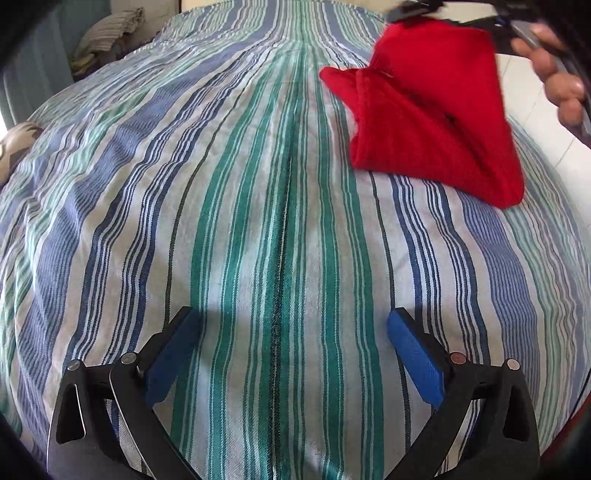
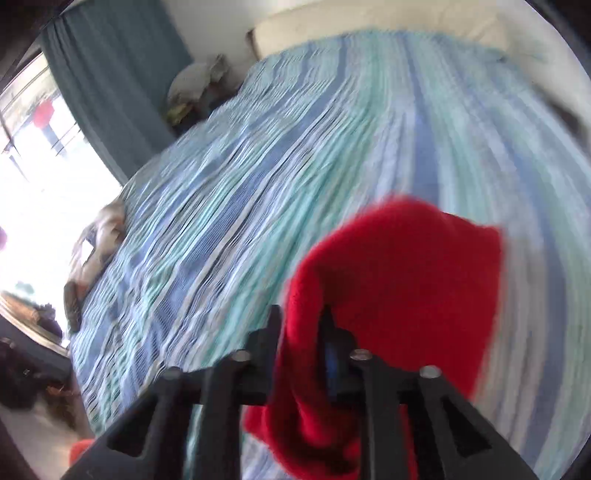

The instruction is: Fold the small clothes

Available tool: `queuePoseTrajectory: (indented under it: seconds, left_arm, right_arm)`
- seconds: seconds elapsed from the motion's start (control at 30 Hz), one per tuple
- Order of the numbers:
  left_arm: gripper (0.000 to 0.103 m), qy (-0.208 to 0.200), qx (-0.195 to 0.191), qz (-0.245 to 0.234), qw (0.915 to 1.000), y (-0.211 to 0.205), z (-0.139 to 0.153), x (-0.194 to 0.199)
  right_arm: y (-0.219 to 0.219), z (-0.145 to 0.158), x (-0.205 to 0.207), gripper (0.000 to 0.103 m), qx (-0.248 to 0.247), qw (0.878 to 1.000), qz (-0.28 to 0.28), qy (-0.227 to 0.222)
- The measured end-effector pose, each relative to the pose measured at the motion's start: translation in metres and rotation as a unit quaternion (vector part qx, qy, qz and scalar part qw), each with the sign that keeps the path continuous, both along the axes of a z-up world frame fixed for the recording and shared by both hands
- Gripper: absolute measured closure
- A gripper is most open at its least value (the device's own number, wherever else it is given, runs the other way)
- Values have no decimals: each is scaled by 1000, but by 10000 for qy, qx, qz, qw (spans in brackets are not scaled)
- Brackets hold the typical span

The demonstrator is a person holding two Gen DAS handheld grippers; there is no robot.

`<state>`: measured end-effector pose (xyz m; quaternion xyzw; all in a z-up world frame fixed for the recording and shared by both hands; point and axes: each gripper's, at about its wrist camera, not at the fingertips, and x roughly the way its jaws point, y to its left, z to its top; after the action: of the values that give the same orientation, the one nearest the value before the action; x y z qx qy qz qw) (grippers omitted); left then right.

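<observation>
Red garment [image 2: 399, 280], soft and light, hanging from clamped right gripper [image 2: 301, 325] at one edge; left gripper [image 1: 293, 325] wide, empty.

The striped bed cover [image 1: 258, 221] lies bare and flat across the near, central and left areas, giving open passage. The red garment [image 1: 436, 118] hangs over the far right of the bed and blocks that side. A pile of cloth [image 1: 110, 33] stands beyond the far left edge. A cushion [image 1: 18, 144] occupies the left edge.
</observation>
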<state>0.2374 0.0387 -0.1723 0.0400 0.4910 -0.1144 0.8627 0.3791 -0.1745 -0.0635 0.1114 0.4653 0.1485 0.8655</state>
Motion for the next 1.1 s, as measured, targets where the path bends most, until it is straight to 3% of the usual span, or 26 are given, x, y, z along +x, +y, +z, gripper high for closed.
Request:
queuePoseTrajectory:
  seconds: [0.03,0.1,0.2,0.33,0.43,0.57,0.63,0.7,0.8,0.93,1.03,1.1]
  left_arm:
    - [1,-9,19,-7,10000,0,0,-1]
    - [1,18,-20,20,10000,2,0,-1]
    - [1,71,-96,61,9999,4,0,0]
    - [1,69,-82,119,9999,4,-1,0]
    - [0,25,-27,121,9999,3,-2,-2]
    - [0,-56,29,110,9999,1,-4,-3]
    - [0,-94,72,88,9999,-1,-4,-5]
    - [0,-126,91,62,9999,-2,-4,-7]
    - [0,-110,70,63,9999,-2,-4,-7]
    - [0,-83,58,65,9999,-1,-4,-6]
    - [0,-90,65,62,9999,-1,-4,-6]
    - [0,-118,84,48,9999,-1,-4,-5]
  right_arm:
    - [11,-9,6,55,171,9995,143,230]
    - [17,-8,-2,55,413,9987,272,137]
    - [-1,18,-18,50,580,9978,237,-211]
    - [-31,28,-27,50,199,9991,-204,-317]
    - [-40,2,-37,50,304,9991,-267,-84]
    - [-7,-71,-46,50,203,9983,38,540]
    - [20,-90,-56,50,-340,9977,299,512]
    - [37,-86,-66,50,-691,9955,592,277]
    - [23,-53,-82,50,-196,9972,715,25]
    - [-34,-13,-111,50,116,9984,190,-527]
    - [-67,-29,-115,50,278,9990,-227,-268]
    - [-76,-66,-110,50,534,9977,-297,280]
